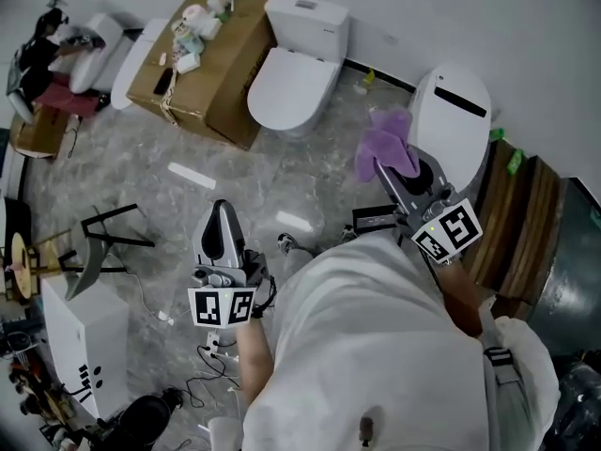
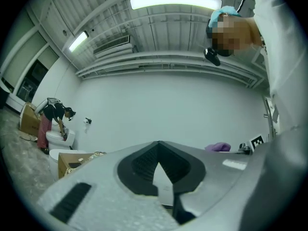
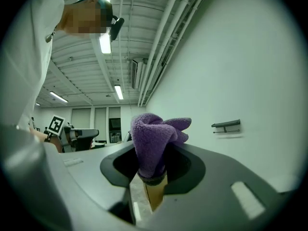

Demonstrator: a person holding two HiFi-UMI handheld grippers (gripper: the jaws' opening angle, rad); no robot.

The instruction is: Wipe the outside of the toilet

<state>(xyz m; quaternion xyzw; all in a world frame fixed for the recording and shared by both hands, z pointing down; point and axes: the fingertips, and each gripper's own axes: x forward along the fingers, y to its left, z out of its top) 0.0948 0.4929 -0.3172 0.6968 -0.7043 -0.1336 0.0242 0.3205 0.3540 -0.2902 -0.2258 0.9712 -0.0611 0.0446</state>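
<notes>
In the head view a white toilet with its lid down stands at the right by the wall. My right gripper is shut on a purple cloth, which hangs bunched at the toilet's left side; whether it touches I cannot tell. The right gripper view shows the cloth pinched between the jaws of the right gripper, pointing up at a white wall. My left gripper is held low over the floor, shut and holding nothing. The left gripper points at the far wall, with the cloth small at its right.
A second toilet and a cardboard box of small items stand at the back. A person bends over a third toilet at the far left. A wooden cabinet sits right, a black stand and cables left.
</notes>
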